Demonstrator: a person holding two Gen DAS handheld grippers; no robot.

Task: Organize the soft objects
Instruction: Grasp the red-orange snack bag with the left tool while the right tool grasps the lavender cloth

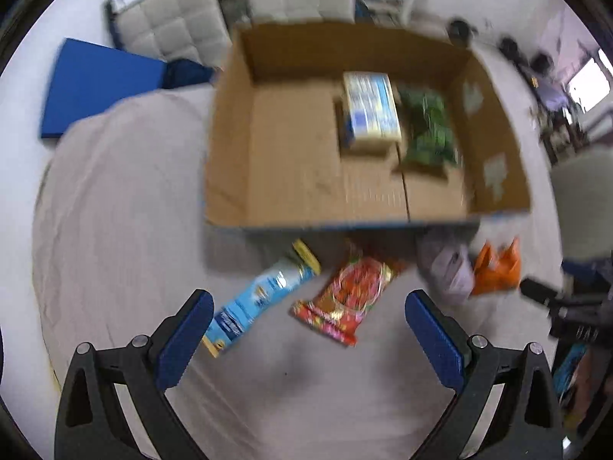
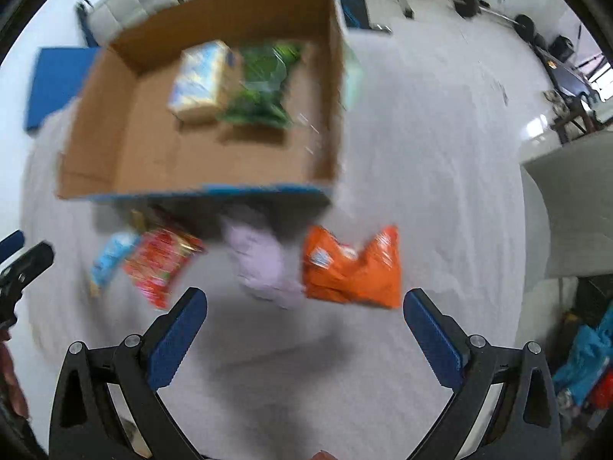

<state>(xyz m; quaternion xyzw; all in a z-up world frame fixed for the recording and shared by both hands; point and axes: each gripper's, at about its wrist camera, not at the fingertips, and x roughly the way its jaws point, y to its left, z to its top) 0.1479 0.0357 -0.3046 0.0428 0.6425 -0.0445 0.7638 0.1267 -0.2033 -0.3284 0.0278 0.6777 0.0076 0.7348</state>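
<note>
Both grippers' jaws spread, empty

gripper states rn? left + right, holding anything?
Left gripper: open, holding nothing, above the packets in front of the cardboard box.
Right gripper: open, holding nothing.

A brown cardboard box holds a blue-and-white pack and green bag, while light-blue, red patterned, lilac and orange bags lie on the pale grey sheet.
</note>
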